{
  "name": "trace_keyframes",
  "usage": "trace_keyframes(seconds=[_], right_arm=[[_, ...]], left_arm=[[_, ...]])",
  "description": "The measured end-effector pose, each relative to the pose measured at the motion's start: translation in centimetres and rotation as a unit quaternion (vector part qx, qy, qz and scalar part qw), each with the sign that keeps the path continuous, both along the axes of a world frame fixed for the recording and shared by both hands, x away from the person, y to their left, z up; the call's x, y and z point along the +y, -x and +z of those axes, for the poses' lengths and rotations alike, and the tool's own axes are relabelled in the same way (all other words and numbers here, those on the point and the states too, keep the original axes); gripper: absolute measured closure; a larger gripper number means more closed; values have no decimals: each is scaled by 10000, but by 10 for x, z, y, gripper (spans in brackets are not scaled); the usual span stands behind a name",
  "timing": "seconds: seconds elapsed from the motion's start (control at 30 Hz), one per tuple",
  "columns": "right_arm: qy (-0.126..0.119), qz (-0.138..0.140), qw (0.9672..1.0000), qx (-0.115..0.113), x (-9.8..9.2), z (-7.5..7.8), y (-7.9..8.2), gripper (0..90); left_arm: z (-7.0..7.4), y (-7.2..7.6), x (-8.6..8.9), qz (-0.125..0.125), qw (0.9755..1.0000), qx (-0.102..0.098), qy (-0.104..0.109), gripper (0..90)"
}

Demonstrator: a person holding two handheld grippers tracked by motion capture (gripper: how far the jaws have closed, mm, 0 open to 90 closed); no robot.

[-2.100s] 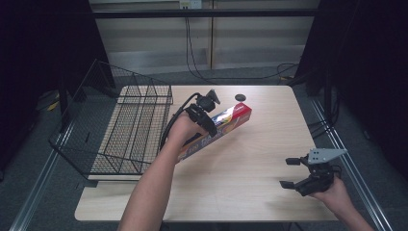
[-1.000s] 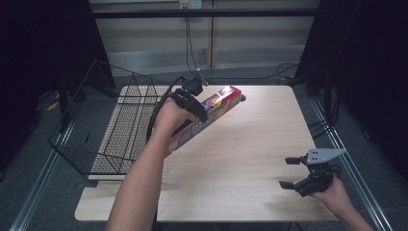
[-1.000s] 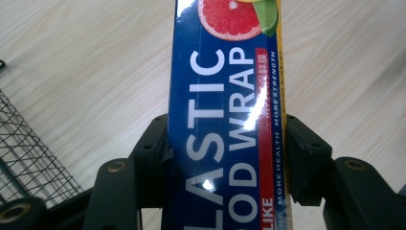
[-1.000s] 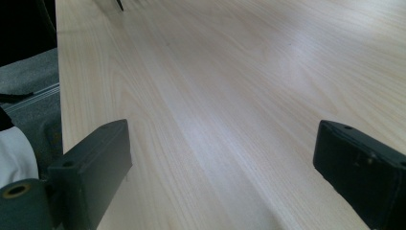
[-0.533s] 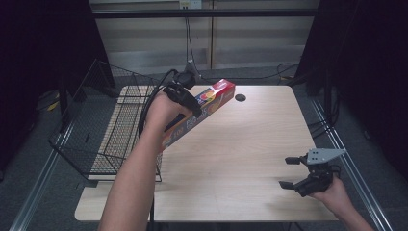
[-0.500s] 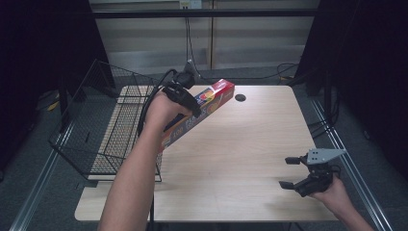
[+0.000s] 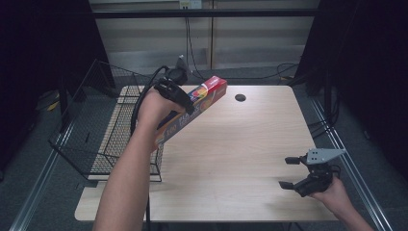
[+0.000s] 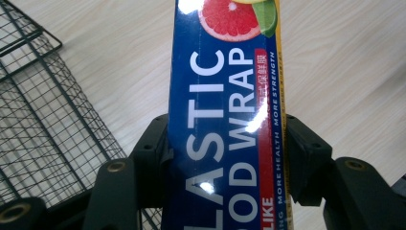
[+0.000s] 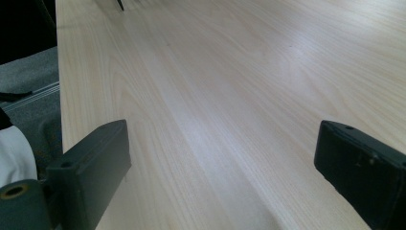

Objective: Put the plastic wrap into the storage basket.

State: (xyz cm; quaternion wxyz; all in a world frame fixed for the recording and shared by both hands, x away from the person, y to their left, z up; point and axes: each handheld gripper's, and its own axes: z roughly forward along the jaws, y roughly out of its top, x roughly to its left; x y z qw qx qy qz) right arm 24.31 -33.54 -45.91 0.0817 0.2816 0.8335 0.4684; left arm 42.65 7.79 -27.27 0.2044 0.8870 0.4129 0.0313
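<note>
My left gripper (image 7: 179, 96) is clamped across a long box (image 7: 192, 109) of plastic wrap, one black jaw on each long side; in the left gripper view the box (image 8: 225, 120) runs up between the jaws, blue with white lettering and a grapefruit slice printed near its far end. I hold it lifted and slanted, red end toward 1 o'clock, low end toward 7, over the table's left part beside the wire basket (image 7: 96, 139). The basket sits at 9 o'clock on the table (image 7: 240, 159), its outer side hanging past the left edge. A small dark round spot (image 7: 240, 97) lies at 12 o'clock on the pale wood. My right gripper (image 7: 293, 172) rests low at 4 o'clock near the table's corner, jaws wide apart with bare wood (image 9: 215, 110) between them. Beyond the table: grey carpet, a pale wall with cables hanging down it, and dark curtains on both sides.
</note>
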Motion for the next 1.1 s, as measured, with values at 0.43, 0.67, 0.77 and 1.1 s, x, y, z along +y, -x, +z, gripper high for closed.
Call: trace_keyframes(seconds=[0.43, 0.67, 0.77, 1.1], right_arm=[[-5, 39, 10000, 1, 0, 0, 0, 51], [17, 52, 10000, 36, 1, -1, 0, 51], [14, 38, 10000, 35, 1, -1, 0, 51], [19, 39, 10000, 35, 1, -1, 0, 51]], left_arm=[[15, 1, 21, 196, 9998, -19, -84, 439], [20, 2, 34, 393, 9991, -35, -121, 440], [23, 3, 39, 464, 9989, -54, -99, 440], [32, 5, 56, 699, 9974, -128, -79, 439]])
